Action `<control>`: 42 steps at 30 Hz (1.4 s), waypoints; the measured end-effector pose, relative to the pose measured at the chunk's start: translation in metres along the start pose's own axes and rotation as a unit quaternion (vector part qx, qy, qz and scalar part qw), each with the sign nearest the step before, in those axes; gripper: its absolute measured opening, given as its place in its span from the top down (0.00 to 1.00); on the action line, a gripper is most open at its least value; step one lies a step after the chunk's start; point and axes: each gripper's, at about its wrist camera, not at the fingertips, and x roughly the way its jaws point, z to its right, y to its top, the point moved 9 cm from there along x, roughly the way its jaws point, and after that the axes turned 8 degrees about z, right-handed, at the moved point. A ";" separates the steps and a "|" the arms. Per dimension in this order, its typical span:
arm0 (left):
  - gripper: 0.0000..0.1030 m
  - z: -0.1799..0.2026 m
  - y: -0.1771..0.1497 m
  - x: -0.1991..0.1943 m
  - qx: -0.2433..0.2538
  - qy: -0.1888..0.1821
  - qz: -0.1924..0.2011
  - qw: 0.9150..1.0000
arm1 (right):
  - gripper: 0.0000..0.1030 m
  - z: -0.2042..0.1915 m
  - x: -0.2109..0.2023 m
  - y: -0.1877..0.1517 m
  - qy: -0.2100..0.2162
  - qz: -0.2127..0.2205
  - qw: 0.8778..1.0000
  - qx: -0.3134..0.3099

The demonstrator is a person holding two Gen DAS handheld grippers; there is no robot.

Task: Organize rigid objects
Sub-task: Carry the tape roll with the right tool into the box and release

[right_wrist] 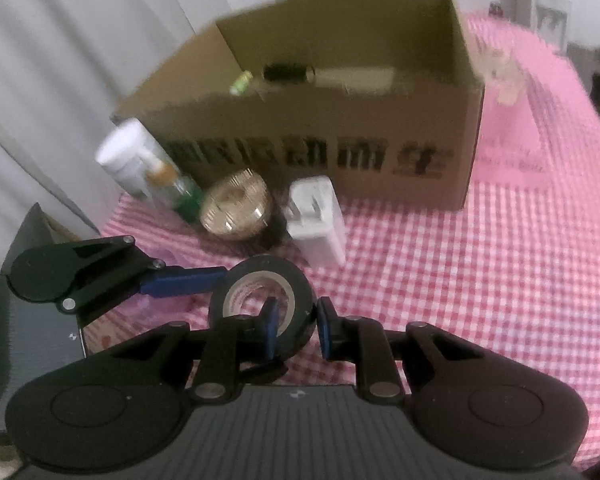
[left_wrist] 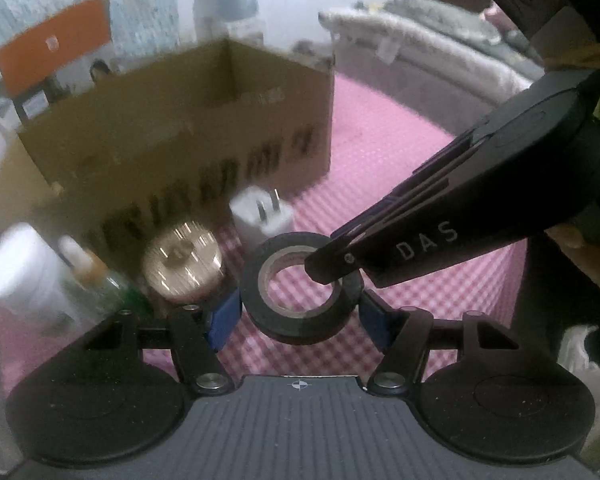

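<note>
The black roll of electrical tape (right_wrist: 262,294) sits on the pink-checked worktop (right_wrist: 460,280). The right hand-held gripper (right_wrist: 296,326) straddles its wall, seemingly unclenched; the left hand-held gripper (left_wrist: 300,312) flanks it, released. Next: clench, lift into the brown cardboard box (right_wrist: 320,152).

The left wrist camera is sitting low and close over the pink checked bench (left_wrist: 380,152), looking along its own fingers (left_wrist: 224,316) toward the far cardboard box (left_wrist: 180,136), with the right gripper (left_wrist: 332,268) reaching in from the right. The right wrist camera is looking from slightly higher and further right, facing the same box (right_wrist: 340,148) so that its inside is showing, with the left gripper's finger (right_wrist: 180,282) entering from the left. Both views are sharing the black tape roll (left_wrist: 300,292) (right_wrist: 262,300) close in front, the white charger (left_wrist: 262,216) (right_wrist: 316,216), gold-lidded jar (left_wrist: 184,260) (right_wrist: 236,206) and bottles (left_wrist: 24,276) (right_wrist: 128,152).
</note>
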 end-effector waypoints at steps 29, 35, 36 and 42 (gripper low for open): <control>0.38 -0.182 0.072 0.053 -0.082 0.069 -0.117 0.987 | 0.78 -0.044 0.138 0.180 0.120 -0.095 0.987 0.042; 0.38 -0.187 0.061 0.065 -0.050 0.094 -0.142 0.984 | 0.78 -0.040 0.175 0.176 0.125 -0.136 0.981 0.064; 0.38 -0.188 0.060 0.066 -0.044 0.098 -0.145 0.984 | 0.78 -0.041 0.178 0.176 0.125 -0.140 0.980 0.065; 0.37 -0.197 0.061 0.078 -0.026 0.119 -0.156 0.980 | 0.78 -0.041 0.196 0.180 0.122 -0.150 0.979 0.071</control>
